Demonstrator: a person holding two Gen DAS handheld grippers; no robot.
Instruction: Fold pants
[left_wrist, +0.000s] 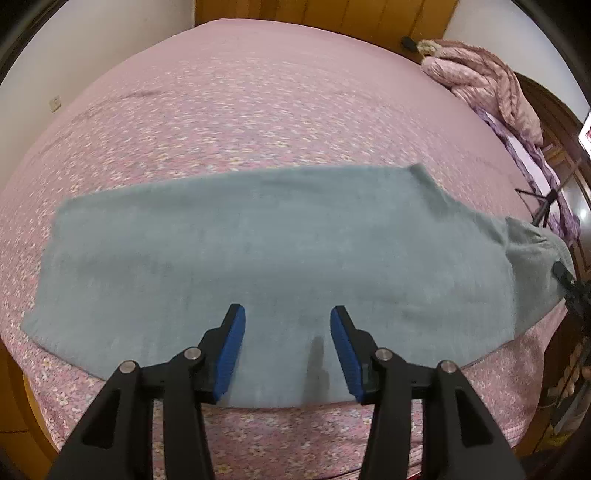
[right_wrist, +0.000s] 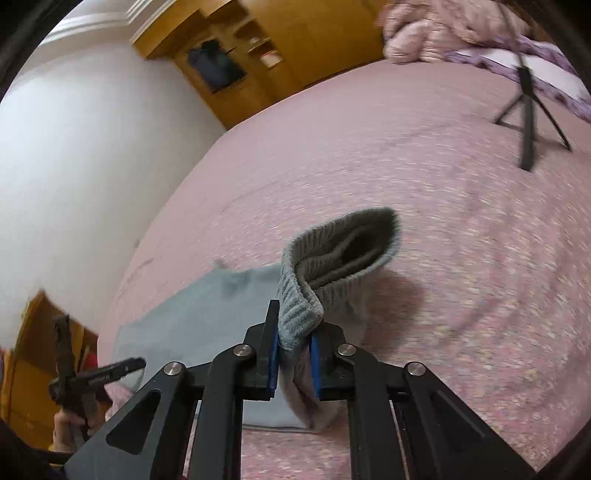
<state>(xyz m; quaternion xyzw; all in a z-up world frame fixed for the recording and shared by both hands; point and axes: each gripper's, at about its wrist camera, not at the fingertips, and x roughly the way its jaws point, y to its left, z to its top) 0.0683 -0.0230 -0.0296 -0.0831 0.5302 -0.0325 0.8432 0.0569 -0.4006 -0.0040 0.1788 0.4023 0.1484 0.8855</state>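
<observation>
The pants (left_wrist: 258, 266) lie flat on the bed (left_wrist: 258, 122), stretched crosswise along its near edge, already doubled so that one leg covers the other; this gives me a single long strip to shorten. My right gripper (right_wrist: 293, 354) is clamped narrow on the ribbed cuff (right_wrist: 332, 254) at the strip's right end, with the blue pads pressing the knit from both sides. The cuff is raised clear of the bed, its mouth gaping toward the far side, and cloth hangs slack below the jaws. I hold it by the rib because that band is thick and gives the pads a firm bite, where the thin leg fabric would slip. I judge the lift is there to carry this end over toward the waist end, which lies at the left of the bed's near edge. My left gripper (left_wrist: 288, 332) hovers above the middle of the strip, jaws about half wide, with nothing between the pads and no contact with the cloth that I can make out. I keep it there, tilted steeply down, so it can pin the strip at the fold line or take a second hold once the cuff comes across. The pads cast a shadow on the cloth directly beneath, which suggests the gripper is close to the surface. A tripod (right_wrist: 528, 122) stands on the bed's far right, well apart from the pants, so the carry path is free. Main risk, in my judgement: the lower layer may drag and skew the fold.
</observation>
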